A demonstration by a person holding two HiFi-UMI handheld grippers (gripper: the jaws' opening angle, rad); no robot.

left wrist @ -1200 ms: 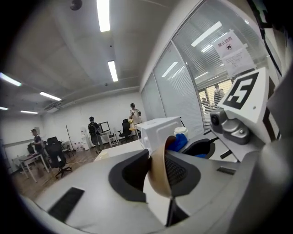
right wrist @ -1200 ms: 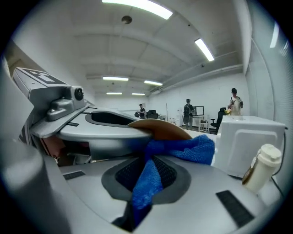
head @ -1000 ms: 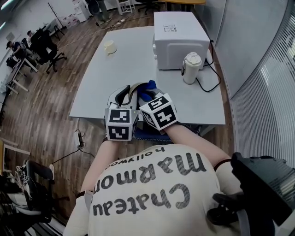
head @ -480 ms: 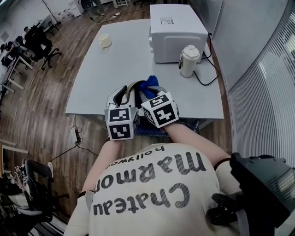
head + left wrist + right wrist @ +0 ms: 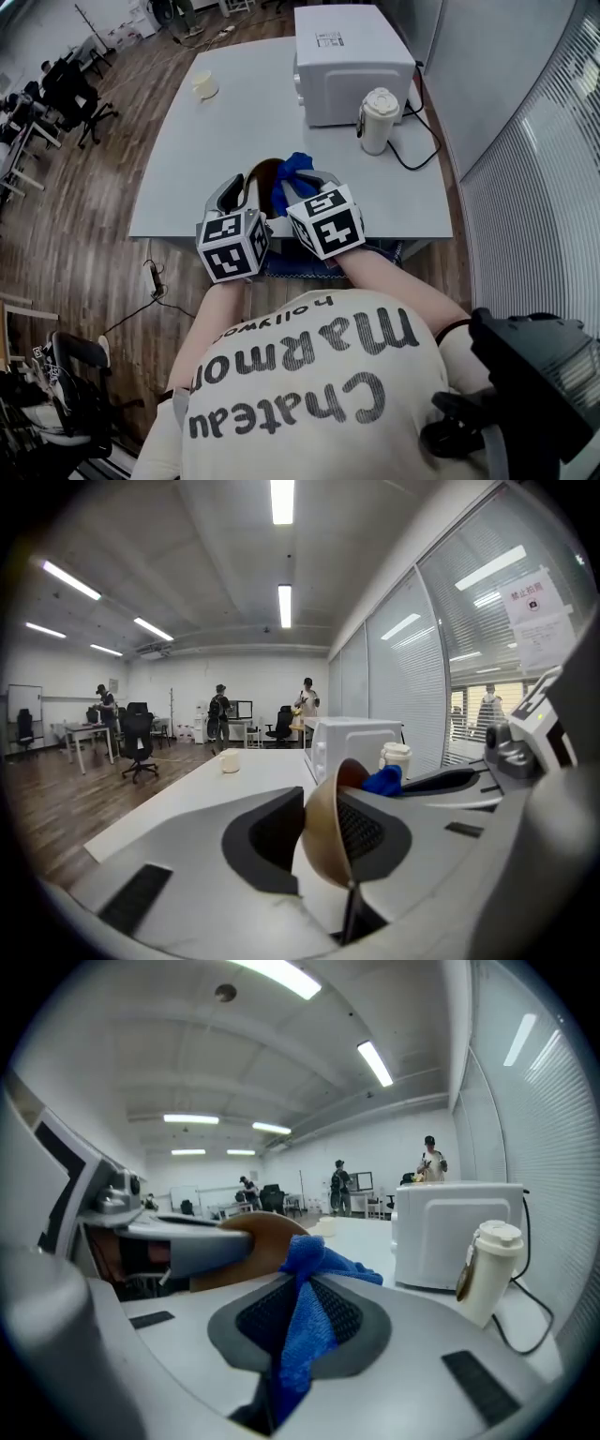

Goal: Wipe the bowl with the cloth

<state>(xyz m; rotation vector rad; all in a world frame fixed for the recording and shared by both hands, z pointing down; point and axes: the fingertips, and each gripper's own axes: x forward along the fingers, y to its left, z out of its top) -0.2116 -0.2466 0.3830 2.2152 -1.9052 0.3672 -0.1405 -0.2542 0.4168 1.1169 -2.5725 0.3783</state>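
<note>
Gripped on edge in the left gripper (image 5: 323,832): 1 round bowl (image 5: 319,846), tan and smooth outside, darker reddish-brown inside. Jaws partway apart, 1 pad on the outer wall and 1 on the inner, both pressing on the wall. Tilted so that the open side faces the right gripper (image 5: 302,1316). Raised above the near edge of the pale grey table (image 5: 187,141), not resting on it.

Pinched between the right gripper's 2 pads, jaws nearly together on it: 1 bright blue cloth (image 5: 305,1326), nubby in weave, squeezed into a narrow band where clamped and fanning into a loose bunch beyond the fingertips. Bunched end right at the bowl's rim on its open side, seen from the head view as a blue tuft over the brown interior; firm contact hard to confirm.

Farther back on the table, well apart from both grippers: 1 white microwave (image 5: 352,56), 1 white lidded jug (image 5: 377,120) just beside it with a black cord trailing off, and 1 pale cup (image 5: 204,84) near the far left.
</note>
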